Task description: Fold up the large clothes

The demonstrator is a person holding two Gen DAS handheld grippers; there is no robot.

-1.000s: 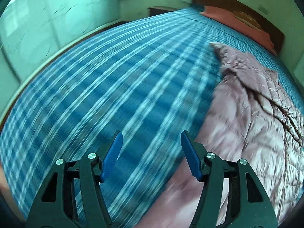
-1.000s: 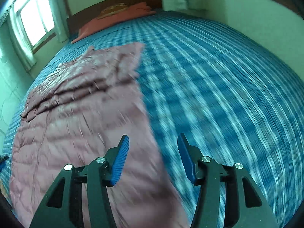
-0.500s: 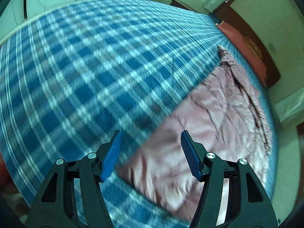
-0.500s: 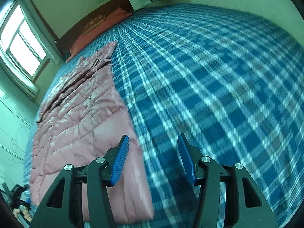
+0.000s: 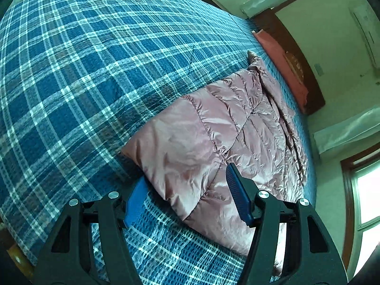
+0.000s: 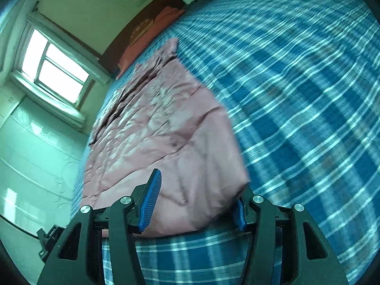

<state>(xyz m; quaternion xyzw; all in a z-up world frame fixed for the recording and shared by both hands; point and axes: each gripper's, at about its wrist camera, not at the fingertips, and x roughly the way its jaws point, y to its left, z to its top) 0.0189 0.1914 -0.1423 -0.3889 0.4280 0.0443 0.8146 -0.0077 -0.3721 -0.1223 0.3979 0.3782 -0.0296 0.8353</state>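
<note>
A pink quilted down coat (image 5: 213, 128) lies flat along one side of a bed covered in a blue plaid bedspread (image 5: 78, 76). In the left wrist view my left gripper (image 5: 187, 192) is open and straddles the coat's near hem. One blue pad rests low at the hem's edge and the other stands over the fabric. In the right wrist view my right gripper (image 6: 194, 204) is open around the coat's (image 6: 161, 128) near corner, which bulges between the jaws and hides part of the right pad. Neither gripper's pads press on the cloth.
A salmon pillow (image 5: 282, 66) lies against the dark wooden headboard (image 5: 296, 54) at the far end. Beside the coat's side of the bed are a window (image 6: 54, 68) and a pale wall. The bedspread (image 6: 296, 90) stretches wide on the coat's other side.
Both views have rolled and closed in from the open bedspread onto the coat's near hem. The hem now sits between each pair of jaws. The jaw widths look the same.
</note>
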